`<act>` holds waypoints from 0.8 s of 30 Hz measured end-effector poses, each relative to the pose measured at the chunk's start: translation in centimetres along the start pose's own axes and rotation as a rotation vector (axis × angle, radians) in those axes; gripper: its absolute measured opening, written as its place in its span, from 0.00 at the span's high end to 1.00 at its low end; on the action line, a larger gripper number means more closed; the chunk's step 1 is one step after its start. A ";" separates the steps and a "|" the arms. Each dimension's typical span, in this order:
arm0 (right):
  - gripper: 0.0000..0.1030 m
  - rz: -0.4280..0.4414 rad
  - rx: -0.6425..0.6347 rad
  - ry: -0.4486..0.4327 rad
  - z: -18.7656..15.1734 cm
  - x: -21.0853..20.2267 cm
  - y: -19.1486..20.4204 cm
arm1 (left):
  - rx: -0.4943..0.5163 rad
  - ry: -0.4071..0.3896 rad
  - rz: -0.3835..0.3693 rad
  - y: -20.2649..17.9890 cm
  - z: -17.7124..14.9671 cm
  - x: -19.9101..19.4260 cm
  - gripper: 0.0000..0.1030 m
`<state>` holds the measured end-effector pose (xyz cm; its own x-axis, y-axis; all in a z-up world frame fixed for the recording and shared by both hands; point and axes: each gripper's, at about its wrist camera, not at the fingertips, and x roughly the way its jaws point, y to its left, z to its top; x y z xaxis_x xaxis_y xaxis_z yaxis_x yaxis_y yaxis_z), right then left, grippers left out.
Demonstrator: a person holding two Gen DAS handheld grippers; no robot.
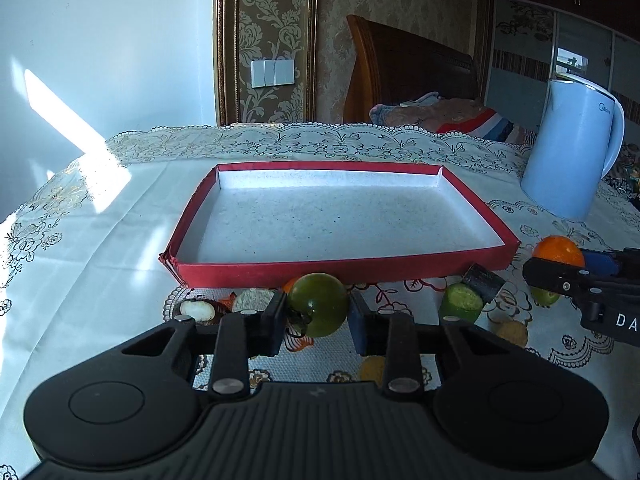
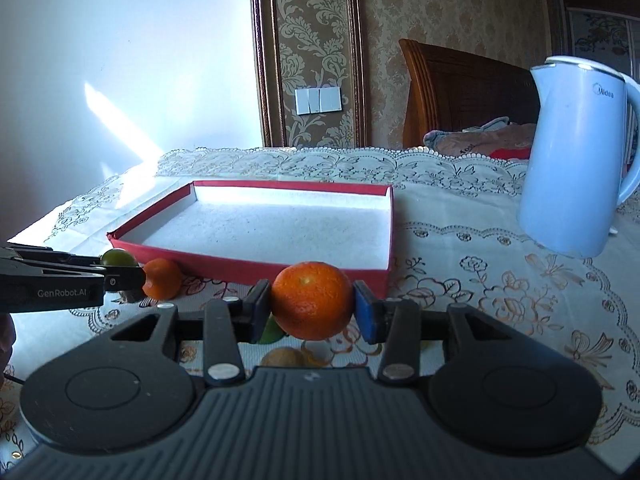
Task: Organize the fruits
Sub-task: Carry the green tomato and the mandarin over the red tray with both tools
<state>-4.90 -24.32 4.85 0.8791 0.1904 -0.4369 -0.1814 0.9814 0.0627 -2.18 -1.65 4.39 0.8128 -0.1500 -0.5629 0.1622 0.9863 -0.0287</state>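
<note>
A green tomato (image 1: 318, 304) sits between the two fingers of the left gripper (image 1: 318, 316), which are closed in on its sides and carry it level, just short of the near wall of the red box (image 1: 280, 272). The right gripper (image 2: 313, 306) likewise clamps an orange (image 2: 313, 300) between its black and blue pads, held level and pointing at the box's near right corner. Beyond both pairs of jaws the box lies open, its white floor bare. Under and beside the left jaws lie a cut mangosteen (image 1: 197, 310) to the left and a piece of cucumber (image 1: 460, 302) to the right, on the flowered tablecloth (image 1: 120, 240). Left of the right jaws a second orange (image 2: 162, 278) rests against the box. A white kettle (image 2: 576, 156) stands far right, beyond the jaws.
</note>
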 end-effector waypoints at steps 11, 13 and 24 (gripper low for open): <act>0.60 -0.053 0.052 0.089 4.0 9.7 -0.3 | -0.011 0.016 0.070 -0.8 4.7 6.8 0.69; 0.60 -0.070 0.057 0.106 4.2 11.2 -0.5 | -0.023 0.025 0.076 -0.7 5.3 7.9 0.69; 0.60 -0.105 0.092 0.204 4.6 16.4 -2.0 | -0.045 0.097 0.144 0.8 6.3 12.9 0.69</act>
<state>11.91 -23.03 1.64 0.7822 0.0875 -0.6169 -0.0446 0.9954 0.0847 11.99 -3.26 2.29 0.7677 -0.0024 -0.6408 0.0211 0.9995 0.0216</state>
